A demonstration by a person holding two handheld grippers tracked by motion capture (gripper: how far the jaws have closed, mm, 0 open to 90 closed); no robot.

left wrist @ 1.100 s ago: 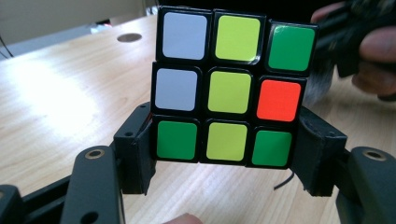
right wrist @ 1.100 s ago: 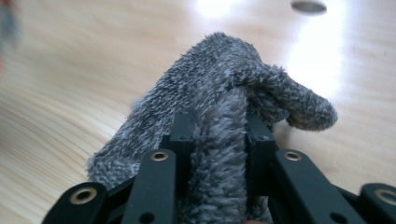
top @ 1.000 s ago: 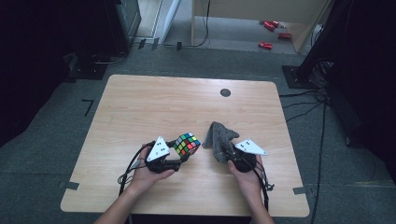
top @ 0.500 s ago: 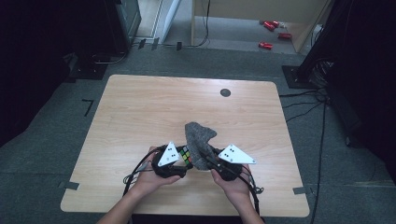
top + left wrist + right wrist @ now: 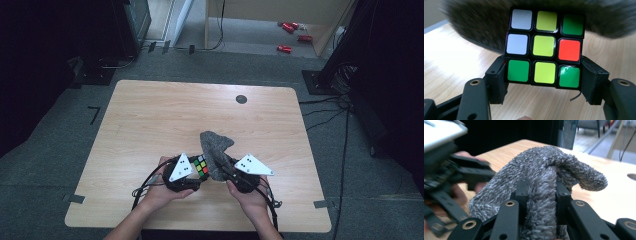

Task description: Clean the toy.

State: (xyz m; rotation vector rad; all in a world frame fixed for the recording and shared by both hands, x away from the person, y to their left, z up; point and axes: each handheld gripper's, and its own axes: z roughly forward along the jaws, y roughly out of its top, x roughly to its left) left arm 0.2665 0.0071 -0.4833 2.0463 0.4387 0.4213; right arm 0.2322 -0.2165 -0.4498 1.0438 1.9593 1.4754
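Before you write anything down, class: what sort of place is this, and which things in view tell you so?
Probably a lab or workshop set up for recording. A bare wooden table stands on grey carpet, cables trail over the floor, and dark equipment racks stand round it.

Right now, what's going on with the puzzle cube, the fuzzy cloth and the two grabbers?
Cube: scrambled, lifted off the table, clamped at its bottom row.
Grey cloth: bunched, pinched, draped against the cube's far side.
Left gripper: shut on the cube.
Right gripper: shut on the cloth.
Table: bare wood around the hands.
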